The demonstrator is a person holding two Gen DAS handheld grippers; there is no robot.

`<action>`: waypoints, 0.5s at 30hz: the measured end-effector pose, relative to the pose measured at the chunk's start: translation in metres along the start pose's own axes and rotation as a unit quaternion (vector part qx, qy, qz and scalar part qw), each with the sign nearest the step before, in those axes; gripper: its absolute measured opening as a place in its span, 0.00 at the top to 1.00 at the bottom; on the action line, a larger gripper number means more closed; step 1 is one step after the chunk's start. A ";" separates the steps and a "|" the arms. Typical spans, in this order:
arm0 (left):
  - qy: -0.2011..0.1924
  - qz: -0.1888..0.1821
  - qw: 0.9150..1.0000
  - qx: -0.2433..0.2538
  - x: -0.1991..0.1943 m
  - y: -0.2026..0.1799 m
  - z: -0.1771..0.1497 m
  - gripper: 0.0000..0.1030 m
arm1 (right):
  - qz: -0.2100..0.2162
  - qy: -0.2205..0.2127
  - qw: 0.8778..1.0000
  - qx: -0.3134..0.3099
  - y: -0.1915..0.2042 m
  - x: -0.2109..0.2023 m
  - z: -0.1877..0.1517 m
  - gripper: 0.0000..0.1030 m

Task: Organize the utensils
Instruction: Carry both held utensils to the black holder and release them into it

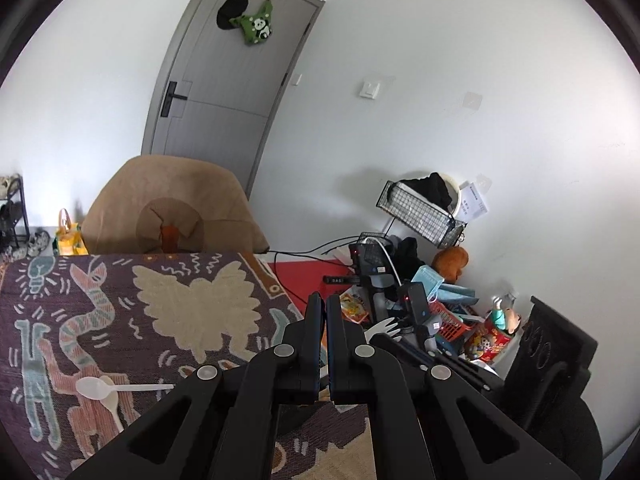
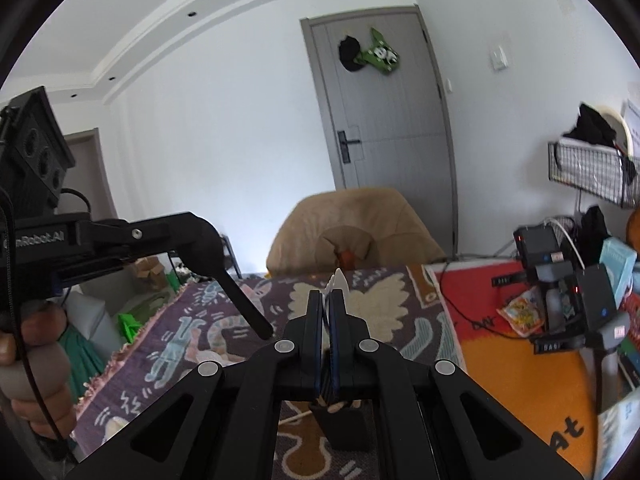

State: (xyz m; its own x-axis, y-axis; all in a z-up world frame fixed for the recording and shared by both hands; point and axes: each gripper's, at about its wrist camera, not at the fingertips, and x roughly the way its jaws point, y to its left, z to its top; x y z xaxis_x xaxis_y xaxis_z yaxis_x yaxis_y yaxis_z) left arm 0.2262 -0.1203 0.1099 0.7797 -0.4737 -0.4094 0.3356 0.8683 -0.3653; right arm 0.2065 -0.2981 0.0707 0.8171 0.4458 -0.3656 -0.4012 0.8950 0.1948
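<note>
organizing utensils: partly done, 1 white utensil in the right gripper, 2 spoons left on the rug-patterned surface.

the patterned surface (image 1: pixel 120 300) carries 2 white plastic spoons (image 1: pixel 116 390) crossed near its left edge, untouched. a dark holder (image 2: pixel 340 420) stands under the right gripper (image 2: pixel 330 300) and looks to have some pieces in it already. that gripper is clenched on a thin white utensil (image 2: pixel 339 278), its tip poking out past the fingers, not yet dropped in. the left gripper (image 1: pixel 323 304) is clenched with nothing between its fingers, pointing off the surface's right edge.
</note>
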 end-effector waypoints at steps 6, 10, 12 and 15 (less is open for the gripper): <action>0.012 -0.004 1.000 -0.001 0.014 -0.003 -0.003 0.99 | 0.001 -0.023 0.999 0.034 -0.016 -0.019 -0.004 0.40; 0.018 -0.008 1.000 0.004 0.023 -0.009 -0.004 0.99 | -0.005 -0.039 0.997 0.062 -0.033 -0.045 -0.007 0.40; 0.021 -0.009 1.000 0.010 0.028 -0.013 -0.006 0.99 | -0.008 -0.045 0.996 0.075 -0.042 -0.056 -0.011 0.40; 0.029 -0.012 0.999 0.013 0.035 -0.016 -0.008 0.99 | -0.016 -0.041 0.994 0.095 -0.057 -0.068 -0.021 0.40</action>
State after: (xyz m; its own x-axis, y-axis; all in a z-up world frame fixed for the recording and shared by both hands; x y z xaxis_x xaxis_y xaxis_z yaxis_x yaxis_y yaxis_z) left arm 0.2437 -0.1520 0.0944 0.7398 -0.5020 -0.4479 0.3682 0.8593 -0.3550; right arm 0.1654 -0.3793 0.0647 0.8625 0.4074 -0.3002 -0.2949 0.8867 0.3560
